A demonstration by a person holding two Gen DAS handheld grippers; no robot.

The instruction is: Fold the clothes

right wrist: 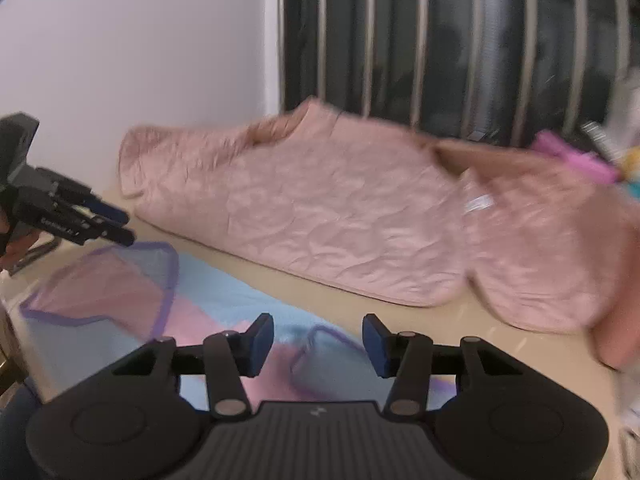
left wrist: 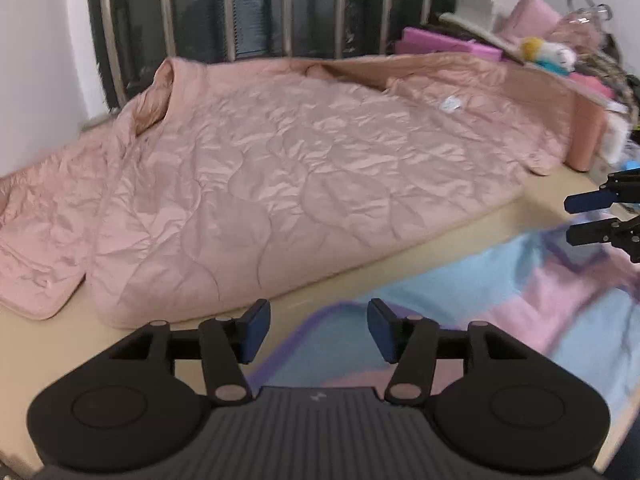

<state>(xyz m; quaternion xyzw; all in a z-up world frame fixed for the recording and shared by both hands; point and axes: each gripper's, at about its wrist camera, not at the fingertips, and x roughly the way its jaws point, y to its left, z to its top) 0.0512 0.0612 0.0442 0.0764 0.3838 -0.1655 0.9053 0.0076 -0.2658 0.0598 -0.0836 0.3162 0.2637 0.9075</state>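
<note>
A light blue and pink garment with purple trim point(left wrist: 460, 312) lies flat on the beige table, blurred; it also shows in the right wrist view point(right wrist: 132, 300). My left gripper point(left wrist: 318, 330) is open and empty just above its near left edge. My right gripper point(right wrist: 318, 346) is open and empty above its right part, near a purple-trimmed opening point(right wrist: 320, 356). The right gripper shows at the right edge of the left wrist view point(left wrist: 588, 216). The left gripper shows at the left of the right wrist view point(right wrist: 120, 226).
A large pink quilted jacket point(left wrist: 280, 184) lies spread across the back of the beige table point(left wrist: 60, 344), also in the right wrist view point(right wrist: 340, 216). Behind it is a barred window point(left wrist: 260, 8). Pink boxes and clutter point(left wrist: 532, 44) sit at the back right. A white wall point(right wrist: 140, 60) stands at the left.
</note>
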